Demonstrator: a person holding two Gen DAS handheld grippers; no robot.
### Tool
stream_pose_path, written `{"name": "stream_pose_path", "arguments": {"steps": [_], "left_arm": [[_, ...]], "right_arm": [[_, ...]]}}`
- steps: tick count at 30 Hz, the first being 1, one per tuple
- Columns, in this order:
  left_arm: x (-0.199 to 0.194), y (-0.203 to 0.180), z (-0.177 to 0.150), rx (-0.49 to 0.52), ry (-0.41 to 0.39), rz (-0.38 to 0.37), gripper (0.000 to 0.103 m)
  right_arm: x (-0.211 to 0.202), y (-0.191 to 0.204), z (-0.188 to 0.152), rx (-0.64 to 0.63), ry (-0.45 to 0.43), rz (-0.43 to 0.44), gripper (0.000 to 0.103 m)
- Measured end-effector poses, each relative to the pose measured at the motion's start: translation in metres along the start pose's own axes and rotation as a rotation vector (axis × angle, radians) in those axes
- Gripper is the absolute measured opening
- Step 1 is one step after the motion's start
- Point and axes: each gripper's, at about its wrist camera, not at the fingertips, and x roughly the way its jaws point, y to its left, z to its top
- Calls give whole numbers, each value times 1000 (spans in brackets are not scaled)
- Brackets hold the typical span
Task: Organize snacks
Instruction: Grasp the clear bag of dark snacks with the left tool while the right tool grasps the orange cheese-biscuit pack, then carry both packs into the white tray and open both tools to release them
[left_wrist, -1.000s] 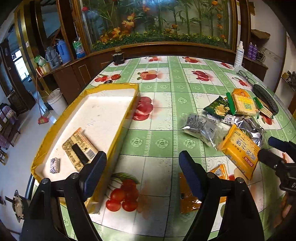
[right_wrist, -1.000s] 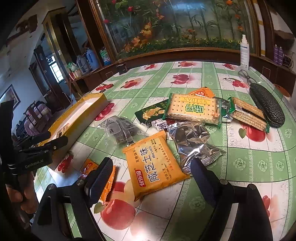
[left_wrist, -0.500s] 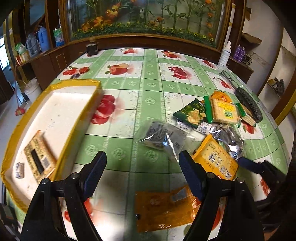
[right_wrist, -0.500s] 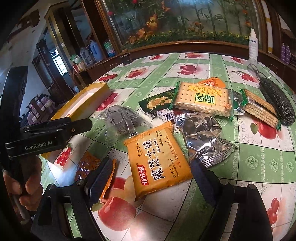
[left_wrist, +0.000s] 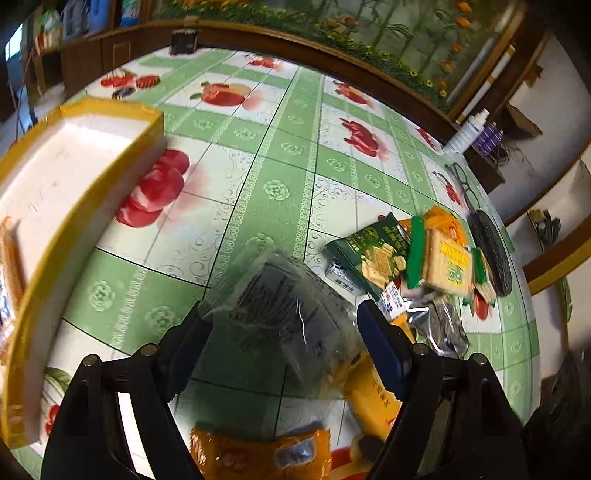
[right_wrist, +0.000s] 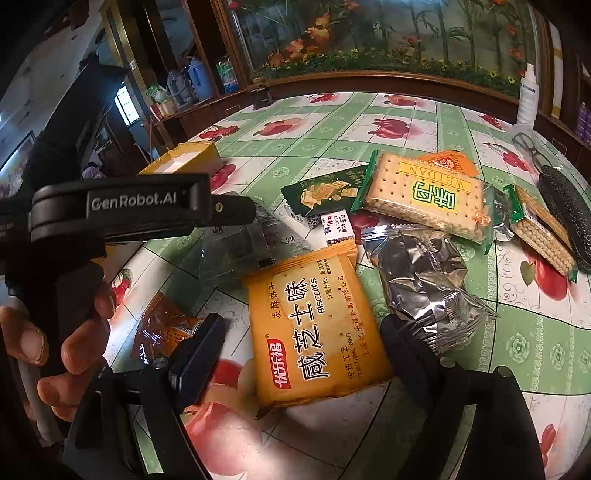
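Note:
My left gripper (left_wrist: 286, 334) is open and tilted down over a clear packet of dark snacks (left_wrist: 280, 306), which lies between its fingers without being pressed. My right gripper (right_wrist: 301, 350) is open as well, straddling the near end of a yellow biscuit packet (right_wrist: 314, 325) lying flat on the tablecloth. The yellow-rimmed white tray (left_wrist: 85, 206) stands at the left with a brown packet in it. Loose on the table are a small orange packet (right_wrist: 166, 325), a silver packet (right_wrist: 424, 280), a large cracker pack (right_wrist: 424, 192), a green packet (right_wrist: 325, 192) and a wafer pack (right_wrist: 543, 232).
A person's hand (right_wrist: 74, 343) holds the left gripper's handle at the left of the right wrist view. A black case (right_wrist: 569, 214), scissors (right_wrist: 528, 144) and a spray bottle (right_wrist: 528, 96) sit at the table's far right. A wooden ledge with plants runs behind the table.
My left gripper has swung right from beside the tray and dipped over the clear packet. The right gripper has sunk a little closer to the yellow biscuit packet. Both stay open.

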Motion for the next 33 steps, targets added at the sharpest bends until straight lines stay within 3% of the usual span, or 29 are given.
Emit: {"name": "stream_pose_path", "arguments": {"steps": [2, 7, 9, 11, 14, 20, 25, 33], "left_arm": [[9, 1, 2, -29, 22, 4, 80], [11, -3, 1, 12, -20, 45, 80], [10, -4, 2, 39, -33, 48, 65], [8, -4, 3, 66, -38, 50, 58], [3, -1, 1, 95, -46, 51, 53], [-14, 11, -2, 103, -83, 34, 41], [-36, 18, -7, 113, -122, 33, 33], [-63, 30, -18, 133, -179, 34, 32]], "right_arm": [[4, 0, 0, -6, 10, 4, 88], [11, 3, 4, -32, 21, -1, 89], [13, 6, 5, -51, 26, -20, 88], [15, 10, 5, -70, 31, -43, 86], [14, 11, 4, -87, 30, -81, 73], [8, 7, 2, -52, 14, -74, 72], [-6, 7, 2, -22, -28, -42, 72], [-33, 17, 8, -6, -100, 3, 72]]}}
